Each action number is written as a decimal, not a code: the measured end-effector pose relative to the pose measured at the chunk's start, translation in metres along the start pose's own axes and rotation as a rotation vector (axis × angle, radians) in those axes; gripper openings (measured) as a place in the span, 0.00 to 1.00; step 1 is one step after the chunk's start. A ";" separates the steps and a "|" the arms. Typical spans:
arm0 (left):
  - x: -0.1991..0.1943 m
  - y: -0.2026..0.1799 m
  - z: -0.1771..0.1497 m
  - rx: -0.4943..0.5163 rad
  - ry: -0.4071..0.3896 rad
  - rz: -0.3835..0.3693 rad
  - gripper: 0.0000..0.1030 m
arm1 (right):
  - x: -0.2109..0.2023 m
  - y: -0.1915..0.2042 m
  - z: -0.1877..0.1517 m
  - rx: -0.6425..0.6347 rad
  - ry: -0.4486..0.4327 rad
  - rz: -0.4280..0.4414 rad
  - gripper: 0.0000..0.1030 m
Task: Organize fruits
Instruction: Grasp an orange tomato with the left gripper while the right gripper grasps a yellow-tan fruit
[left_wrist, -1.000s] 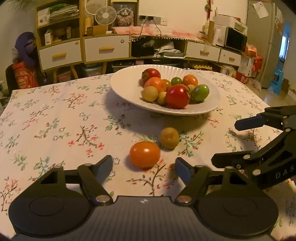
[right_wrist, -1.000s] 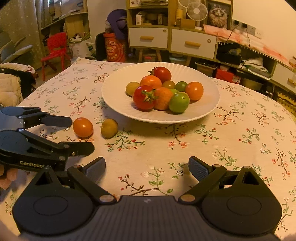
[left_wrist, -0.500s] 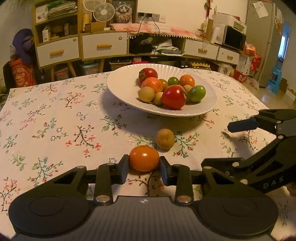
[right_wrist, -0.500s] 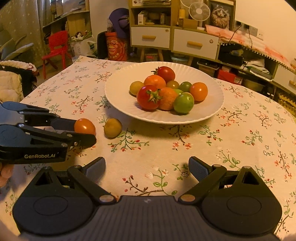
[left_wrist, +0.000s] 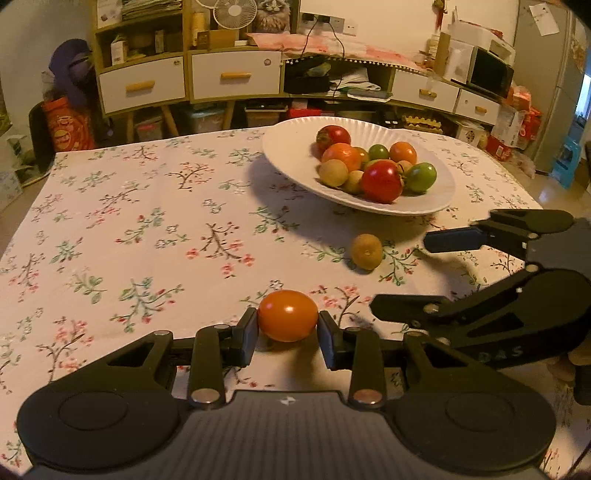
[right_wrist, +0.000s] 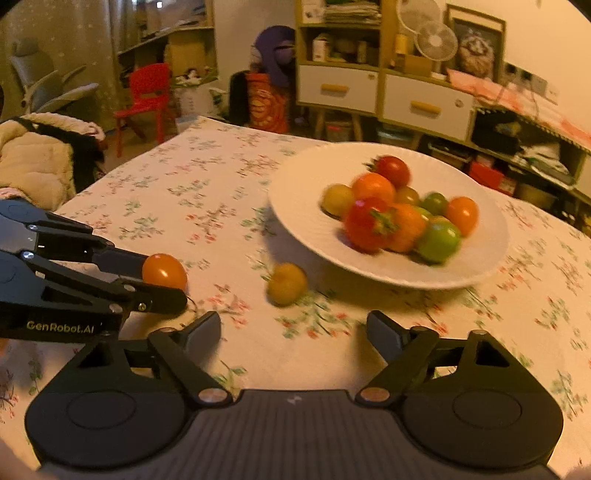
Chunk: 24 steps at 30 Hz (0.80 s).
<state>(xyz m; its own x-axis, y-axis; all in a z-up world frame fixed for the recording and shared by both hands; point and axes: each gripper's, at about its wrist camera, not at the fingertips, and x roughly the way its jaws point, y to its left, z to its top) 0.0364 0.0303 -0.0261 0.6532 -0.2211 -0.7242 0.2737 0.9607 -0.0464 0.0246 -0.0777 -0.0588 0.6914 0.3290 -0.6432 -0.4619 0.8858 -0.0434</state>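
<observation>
An orange tomato (left_wrist: 287, 315) is clamped between the left gripper (left_wrist: 286, 334) pads, well short of the white plate (left_wrist: 291, 162). The right gripper (right_wrist: 293, 332), closing on nothing, is aimed at the yellowish fruit (right_wrist: 287, 283) just before the plate; this round fruit could be nudged and rolled away.

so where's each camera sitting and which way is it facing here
Left wrist: on the left gripper, looking forward and down across the floral tablecloth; its pads hold the orange tomato; the right gripper shows at right.
Right wrist: on the right gripper, jaws closing on nothing, facing the white plate of tomatoes.
Shared: tomato, plate, loose yellow-brown fruit.
</observation>
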 end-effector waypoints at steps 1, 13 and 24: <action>-0.001 0.001 -0.001 0.001 0.001 0.002 0.35 | 0.002 0.001 0.001 -0.009 -0.002 0.005 0.75; -0.008 0.004 -0.007 -0.001 0.011 0.006 0.35 | 0.010 0.013 0.002 -0.089 -0.009 0.008 0.53; -0.004 0.001 -0.008 0.004 0.024 0.003 0.35 | 0.014 0.012 0.006 -0.075 -0.019 -0.003 0.39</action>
<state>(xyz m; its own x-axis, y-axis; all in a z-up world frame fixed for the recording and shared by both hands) 0.0281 0.0340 -0.0289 0.6368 -0.2144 -0.7407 0.2751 0.9605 -0.0415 0.0328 -0.0606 -0.0637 0.7027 0.3334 -0.6285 -0.4997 0.8601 -0.1024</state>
